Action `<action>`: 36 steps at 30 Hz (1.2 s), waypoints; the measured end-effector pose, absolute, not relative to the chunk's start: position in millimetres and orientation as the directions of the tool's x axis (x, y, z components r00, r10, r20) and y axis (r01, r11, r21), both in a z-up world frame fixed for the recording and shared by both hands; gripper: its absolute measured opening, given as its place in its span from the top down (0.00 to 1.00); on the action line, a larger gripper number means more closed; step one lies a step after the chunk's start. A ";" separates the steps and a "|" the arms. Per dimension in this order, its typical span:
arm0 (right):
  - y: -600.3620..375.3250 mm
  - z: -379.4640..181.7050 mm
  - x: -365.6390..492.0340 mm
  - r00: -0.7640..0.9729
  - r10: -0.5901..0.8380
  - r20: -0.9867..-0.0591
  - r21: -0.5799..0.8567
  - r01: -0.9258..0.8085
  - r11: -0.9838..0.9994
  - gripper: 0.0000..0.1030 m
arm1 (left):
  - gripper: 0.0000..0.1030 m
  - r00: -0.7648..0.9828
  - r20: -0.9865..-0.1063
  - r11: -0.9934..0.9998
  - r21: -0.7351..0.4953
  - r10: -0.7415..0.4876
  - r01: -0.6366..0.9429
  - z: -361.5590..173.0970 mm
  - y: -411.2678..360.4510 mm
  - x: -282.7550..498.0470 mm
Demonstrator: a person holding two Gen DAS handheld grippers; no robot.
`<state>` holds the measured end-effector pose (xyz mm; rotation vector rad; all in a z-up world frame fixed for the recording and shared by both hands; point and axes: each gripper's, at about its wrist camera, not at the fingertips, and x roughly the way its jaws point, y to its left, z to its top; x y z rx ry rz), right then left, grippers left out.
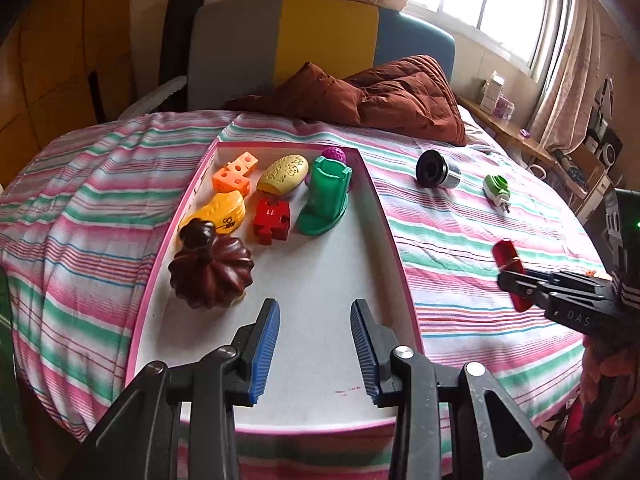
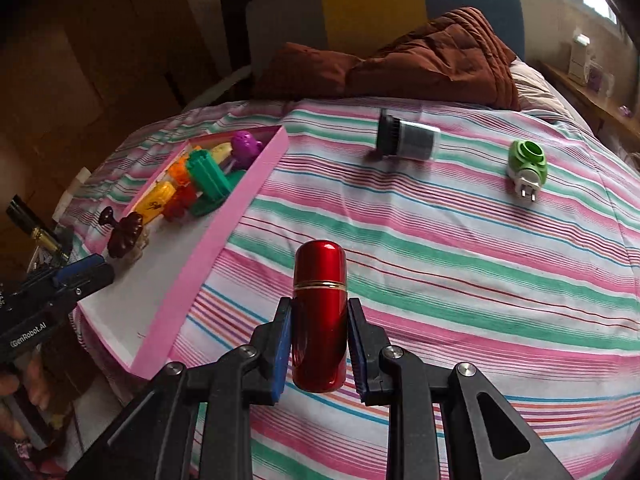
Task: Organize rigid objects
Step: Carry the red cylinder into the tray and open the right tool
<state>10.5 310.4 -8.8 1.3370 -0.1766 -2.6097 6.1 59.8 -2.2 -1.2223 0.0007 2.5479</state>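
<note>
1. On the striped bedspread (image 2: pixel 460 248) of the bed lies a shallow pink-rimmed tray (image 1: pixel 394 240), its white floor bare toward the near end.
2. At the tray's far end stand an orange holed block (image 1: pixel 234 174), a yellow oval piece (image 1: pixel 284 172), a green boot-shaped toy (image 1: pixel 326 200) with a purple ball (image 1: pixel 335 155) behind it, a yellow-orange shoe shape (image 1: pixel 218 212) and a red puzzle piece (image 1: pixel 271 220).
3. A dark brown pumpkin-shaped piece (image 1: pixel 210 270) sits by the tray's left wall, nearer than the rest.
4. The left gripper (image 1: pixel 315 350) hovers over the tray's near end, its blue-padded fingers (image 1: pixel 264 354) spread apart with nothing between them.
5. The right gripper (image 2: pixel 319 344) is to the right of the tray, above the bedspread, its fingers (image 2: pixel 282 350) pinching a red metallic cylinder (image 2: pixel 320 316) around its lower half; a gold band rings the cylinder above the pads.
6. Farther off on the bedspread, well apart from the tray, lie a black-and-silver cylinder (image 2: pixel 406 140) on its side and, to its right, a green-and-white plug-in device (image 2: pixel 526 164) with its prongs toward the camera.
7. A rumpled brown quilt (image 1: pixel 368 96) lies at the head of the bed.
</note>
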 end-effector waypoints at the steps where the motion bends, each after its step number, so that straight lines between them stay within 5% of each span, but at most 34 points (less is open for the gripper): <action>1: 303.4 -6.7 10.2 -0.570 -0.243 -0.785 0.200 0.137 -0.970 0.75 | 0.64 -0.587 -0.759 -0.950 -0.138 0.283 -0.280 -1.6 57.4 7.1; 20: 168.8 1.0 -20.9 -0.472 -0.388 -0.792 0.253 0.325 -0.911 0.75 | 0.64 -0.592 -0.760 -0.961 -0.173 0.269 -0.216 -9.3 15.9 9.9; 36: 148.1 -28.8 -58.1 -0.418 -0.351 -0.838 0.288 0.206 -0.935 0.73 | 0.64 -0.594 -0.772 -0.974 -0.167 0.224 -0.151 -12.9 1.0 4.1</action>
